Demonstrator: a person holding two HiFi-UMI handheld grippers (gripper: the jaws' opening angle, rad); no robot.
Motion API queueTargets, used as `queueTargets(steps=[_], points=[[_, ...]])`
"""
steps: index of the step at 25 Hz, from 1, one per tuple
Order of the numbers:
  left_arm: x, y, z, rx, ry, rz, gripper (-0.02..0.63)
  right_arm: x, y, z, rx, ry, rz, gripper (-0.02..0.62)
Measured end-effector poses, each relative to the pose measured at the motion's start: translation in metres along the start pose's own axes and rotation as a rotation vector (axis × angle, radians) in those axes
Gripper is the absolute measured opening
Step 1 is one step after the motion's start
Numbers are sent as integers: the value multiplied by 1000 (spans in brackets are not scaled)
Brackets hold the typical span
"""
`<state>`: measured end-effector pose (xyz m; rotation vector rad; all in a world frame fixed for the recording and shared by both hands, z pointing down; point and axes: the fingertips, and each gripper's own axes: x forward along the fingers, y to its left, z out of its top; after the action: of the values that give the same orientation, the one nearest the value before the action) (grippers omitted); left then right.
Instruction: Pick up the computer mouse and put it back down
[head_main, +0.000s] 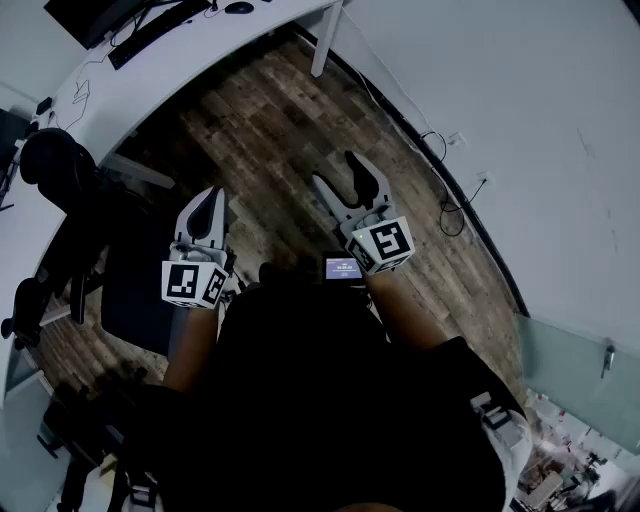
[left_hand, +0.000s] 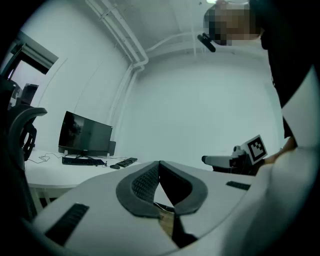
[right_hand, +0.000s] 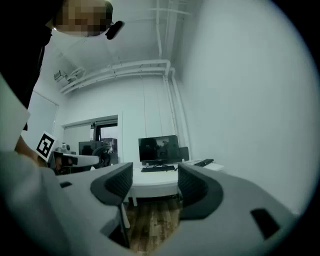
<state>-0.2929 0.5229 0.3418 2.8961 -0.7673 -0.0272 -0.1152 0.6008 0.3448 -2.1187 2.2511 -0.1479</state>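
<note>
The computer mouse (head_main: 238, 8) is a small dark shape on the white desk (head_main: 150, 80) at the top of the head view, right of the black keyboard (head_main: 160, 30). In the left gripper view the mouse (left_hand: 115, 166) lies far ahead on the desk. My left gripper (head_main: 209, 200) is held level above the wooden floor, far from the desk, jaws shut with nothing between them (left_hand: 159, 167). My right gripper (head_main: 342, 180) is held beside it, jaws open and empty (right_hand: 155, 187). Both point towards the desk.
A dark monitor (right_hand: 159, 148) and keyboard (right_hand: 159, 169) stand on the desk. A black office chair (head_main: 60, 170) is at the left. A white wall with sockets and cables (head_main: 450, 210) runs along the right. Wooden floor (head_main: 270, 130) lies between me and the desk.
</note>
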Motion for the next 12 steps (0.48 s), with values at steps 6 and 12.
queueTargets(steps=[6,12], points=[[11,-9,-3,-2,4,-4,-6,-6,-14,1,40,-24,19,284],[18,-19,0,0,1,13,-6,-16,-27,-3,38,-15,38,284]])
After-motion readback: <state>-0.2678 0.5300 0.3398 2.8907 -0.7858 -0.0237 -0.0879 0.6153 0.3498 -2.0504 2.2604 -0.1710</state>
